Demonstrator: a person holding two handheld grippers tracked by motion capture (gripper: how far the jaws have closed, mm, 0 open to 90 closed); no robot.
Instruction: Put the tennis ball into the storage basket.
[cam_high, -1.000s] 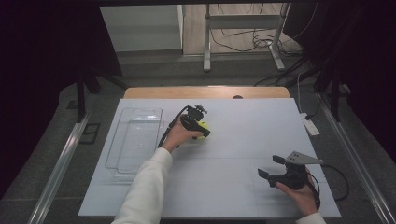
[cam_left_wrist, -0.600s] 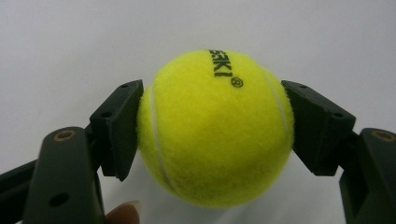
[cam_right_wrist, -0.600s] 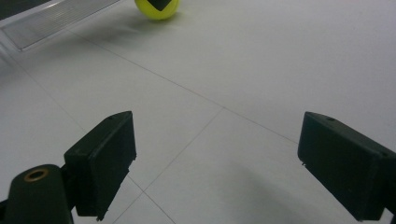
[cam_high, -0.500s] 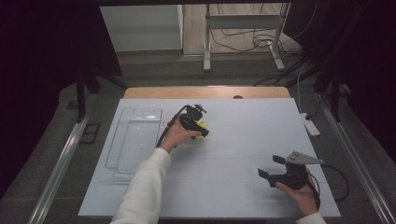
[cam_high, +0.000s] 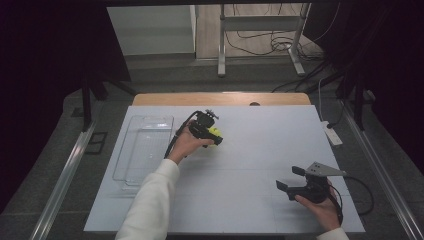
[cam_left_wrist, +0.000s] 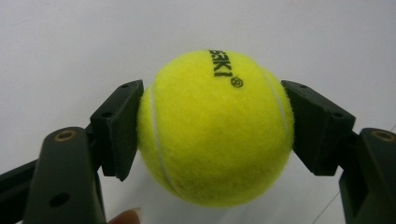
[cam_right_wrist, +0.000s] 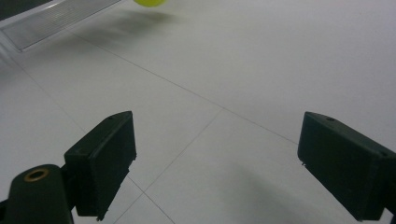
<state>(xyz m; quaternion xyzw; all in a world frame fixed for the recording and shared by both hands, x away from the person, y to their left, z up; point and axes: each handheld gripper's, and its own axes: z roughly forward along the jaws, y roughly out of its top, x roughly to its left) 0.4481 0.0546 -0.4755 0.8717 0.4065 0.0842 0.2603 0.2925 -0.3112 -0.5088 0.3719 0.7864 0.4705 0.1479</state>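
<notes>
A yellow tennis ball with black lettering sits squeezed between both black pads of my left gripper. From above, that gripper is over the middle of the white table, a little left of centre, with the ball at its tip. The ball also appears at the top edge of the right gripper view, with a shadow beneath it. My right gripper rests near the front right of the table. Its jaws stand wide apart with only bare table between them.
A clear plastic tray lies along the left side of the table, and its corner reaches into the right gripper view. A white power strip lies at the table's right edge. Metal legs and cables stand beyond the far edge.
The left gripper with the ball has shifted very slightly toward the far side. The right gripper has not moved.
</notes>
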